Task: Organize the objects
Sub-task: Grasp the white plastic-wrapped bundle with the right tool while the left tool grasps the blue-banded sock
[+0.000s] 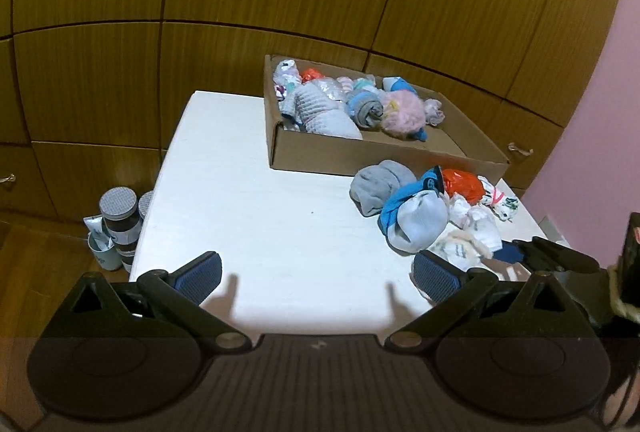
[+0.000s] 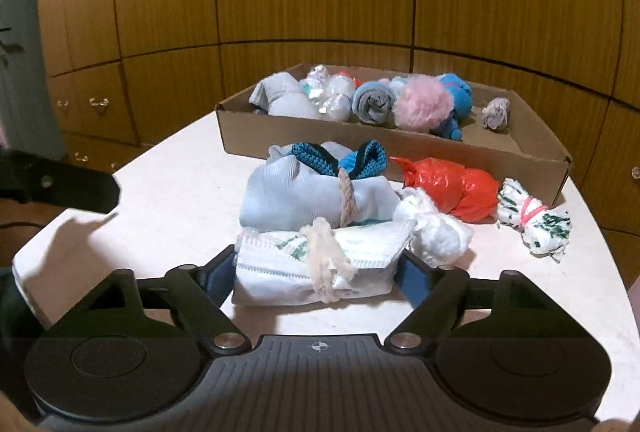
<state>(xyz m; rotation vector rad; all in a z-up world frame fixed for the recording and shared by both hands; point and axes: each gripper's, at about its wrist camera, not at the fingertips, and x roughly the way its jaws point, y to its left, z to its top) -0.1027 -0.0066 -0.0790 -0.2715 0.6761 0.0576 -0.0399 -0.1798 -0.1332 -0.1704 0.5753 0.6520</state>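
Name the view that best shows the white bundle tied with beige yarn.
Right wrist view: the white bundle fills the foreground between the right gripper fingers, yarn knot visible. The left wrist view shows it only partly, small and half hidden.

Tied cloth bundles (image 2: 316, 264) beside cardboard box (image 2: 304, 148)

My two wrist cams tilt down at the white table (image 1: 256, 192), sharing the brown cardboard box (image 2: 384, 160); right sits closer.
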